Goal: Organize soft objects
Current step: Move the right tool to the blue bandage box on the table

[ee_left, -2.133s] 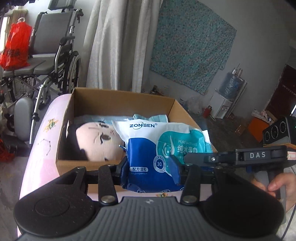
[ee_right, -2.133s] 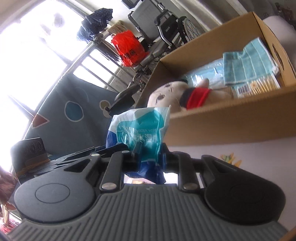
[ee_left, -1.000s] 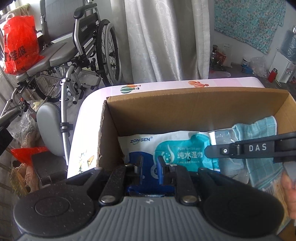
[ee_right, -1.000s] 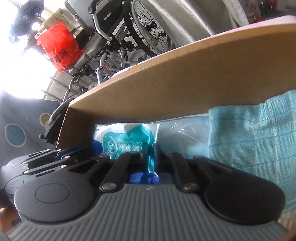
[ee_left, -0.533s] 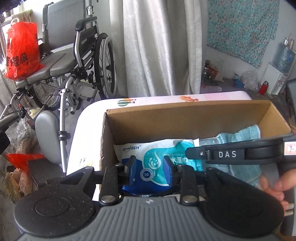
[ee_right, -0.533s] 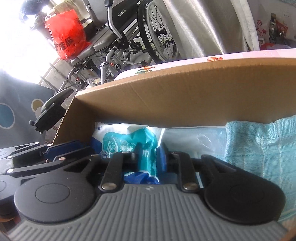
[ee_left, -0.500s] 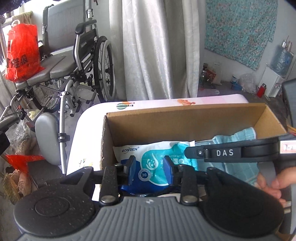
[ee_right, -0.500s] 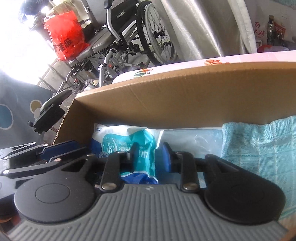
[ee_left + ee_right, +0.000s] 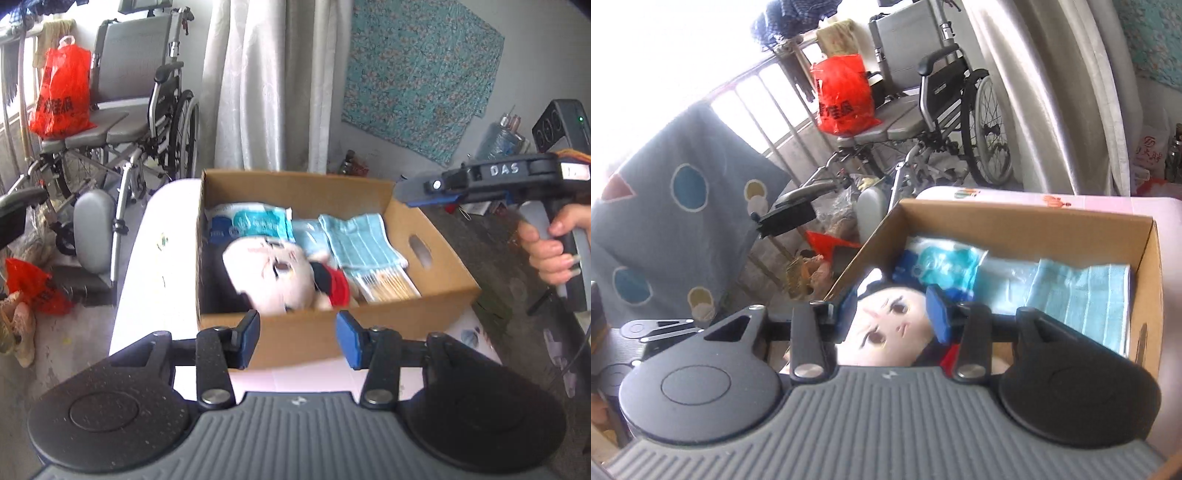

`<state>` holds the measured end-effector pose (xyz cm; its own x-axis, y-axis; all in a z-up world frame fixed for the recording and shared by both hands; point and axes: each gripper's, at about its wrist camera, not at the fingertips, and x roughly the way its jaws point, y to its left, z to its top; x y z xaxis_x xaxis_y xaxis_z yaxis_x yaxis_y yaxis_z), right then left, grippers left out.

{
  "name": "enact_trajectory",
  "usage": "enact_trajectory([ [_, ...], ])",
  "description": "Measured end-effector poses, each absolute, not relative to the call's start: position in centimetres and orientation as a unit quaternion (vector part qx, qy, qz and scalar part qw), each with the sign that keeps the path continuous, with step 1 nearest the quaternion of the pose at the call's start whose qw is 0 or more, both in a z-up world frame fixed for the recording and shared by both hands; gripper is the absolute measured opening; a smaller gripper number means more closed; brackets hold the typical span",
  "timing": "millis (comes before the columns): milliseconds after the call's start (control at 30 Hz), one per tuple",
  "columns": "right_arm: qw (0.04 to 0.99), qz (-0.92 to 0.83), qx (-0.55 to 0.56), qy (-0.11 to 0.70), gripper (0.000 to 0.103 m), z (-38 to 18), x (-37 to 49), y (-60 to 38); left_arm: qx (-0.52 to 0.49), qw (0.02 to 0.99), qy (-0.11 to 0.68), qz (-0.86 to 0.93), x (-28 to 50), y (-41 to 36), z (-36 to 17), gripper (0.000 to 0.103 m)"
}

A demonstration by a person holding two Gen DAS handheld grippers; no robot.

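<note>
Both grippers are now pulled back and up out of the cardboard box (image 9: 369, 332), where a second ago they were pinching the wipes pack (image 9: 251, 221) low inside it. The pack is lying released at the far end of the box, against the back wall, just behind the doll's head.

The left gripper (image 9: 298, 338) is hovering in front of the near wall of the box, its jaws spreading apart with nothing between them. The right gripper (image 9: 892, 314) is hanging above the box with its jaws likewise opening and empty — the doll (image 9: 886, 332) is only showing through the gap from below. In the left view a hand (image 9: 550, 247) is gripping the handle of that right gripper, whose side is reading "DAS".

The wipes pack is looking soft and crinkled, white at the edge with teal and dark blue panels — its printing is too blurred to read. The doll (image 9: 273, 277) is lying face up beside it, pale head, dark hair, red collar. A folded light blue towel (image 9: 358, 243) is resting to the right, over a packet of cotton swabs (image 9: 388, 288).

An orange-red bag (image 9: 842, 96) with dark characters is sitting on a wheelchair (image 9: 129, 110) beyond the pink table (image 9: 147, 266).
</note>
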<state>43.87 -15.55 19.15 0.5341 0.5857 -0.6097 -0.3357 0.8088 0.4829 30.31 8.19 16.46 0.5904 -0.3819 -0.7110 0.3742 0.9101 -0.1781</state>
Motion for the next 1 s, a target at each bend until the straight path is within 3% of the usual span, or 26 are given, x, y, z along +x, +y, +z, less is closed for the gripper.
enact_trajectory([
  [300, 0.839, 0.269, 0.148, 0.449, 0.041, 14.8, 27.1, -18.1, 0.063, 0.835, 0.441, -0.325, 16.5, 4.9, 7.1, 0.046],
  [567, 0.772, 0.309, 0.144, 0.537, 0.041, 8.8, 14.3, -17.3, 0.105, 0.802, 0.469, -0.355, 11.4, 4.2, 4.4, 0.046],
  [700, 0.757, 0.325, 0.107, 0.556, 0.042, 8.0, 11.1, -15.0, 0.122, 0.804, 0.478, -0.331, 10.7, 3.5, 2.9, 0.046],
  [1000, 0.797, 0.243, 0.064, 0.549, 0.044, 6.6, 12.0, -12.9, 0.055, 0.832, 0.468, -0.293, 12.7, 4.1, 3.1, 0.03],
])
